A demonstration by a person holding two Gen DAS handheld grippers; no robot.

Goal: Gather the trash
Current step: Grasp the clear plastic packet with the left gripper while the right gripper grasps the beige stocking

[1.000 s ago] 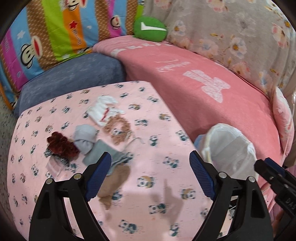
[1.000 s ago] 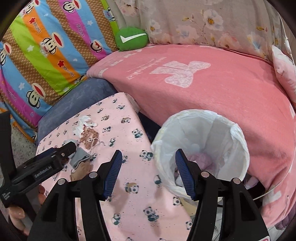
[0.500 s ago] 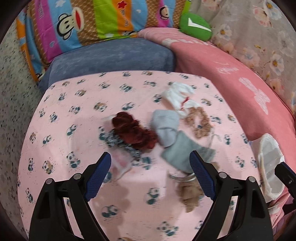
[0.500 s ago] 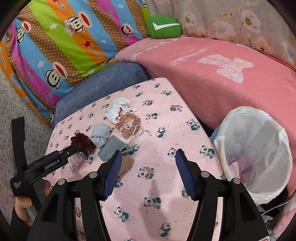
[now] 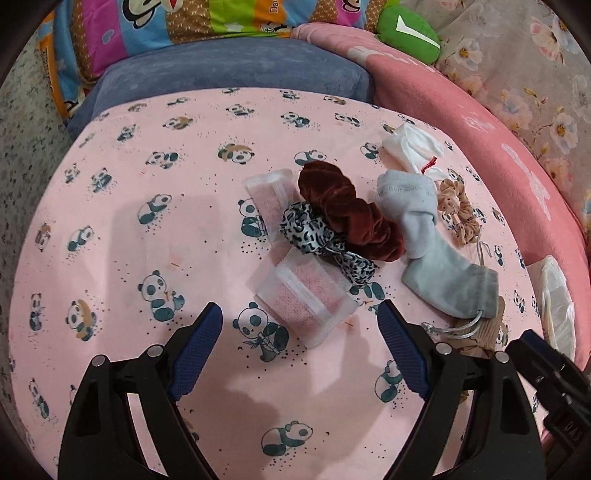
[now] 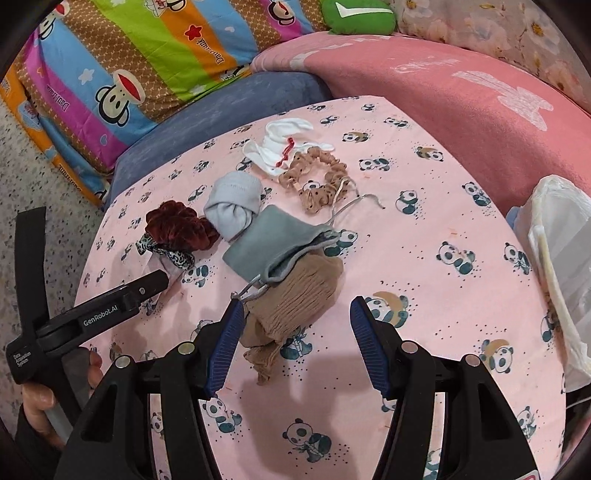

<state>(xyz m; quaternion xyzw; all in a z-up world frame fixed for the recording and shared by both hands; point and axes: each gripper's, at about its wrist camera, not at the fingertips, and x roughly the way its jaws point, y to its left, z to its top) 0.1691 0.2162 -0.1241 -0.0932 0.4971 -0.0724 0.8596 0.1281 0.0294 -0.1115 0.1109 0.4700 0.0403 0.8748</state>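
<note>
Small items lie on the pink panda-print table (image 5: 147,258). Two clear plastic packets (image 5: 306,299) lie just ahead of my open, empty left gripper (image 5: 301,347), with a leopard scrunchie (image 5: 314,232) and a dark red scrunchie (image 5: 347,214) behind. A grey sock (image 6: 236,203), a grey pouch (image 6: 273,243), a tan stocking (image 6: 295,295), a beige scrunchie (image 6: 317,177) and a white cloth (image 6: 280,144) lie further on. My right gripper (image 6: 297,343) is open and empty over the tan stocking. The white-lined trash bin (image 6: 561,251) stands at the table's right edge.
A blue cushion (image 5: 229,70) and a striped monkey-print pillow (image 6: 129,66) lie behind the table. A pink blanket (image 6: 461,92) covers the sofa to the right, with a green cushion (image 6: 354,16) behind. Speckled floor (image 6: 37,177) is on the left.
Both grippers have swung left, away from the trash bin and toward the pile of items. The left gripper has come in close to the clear packets; the right now hangs over the tan stocking.
</note>
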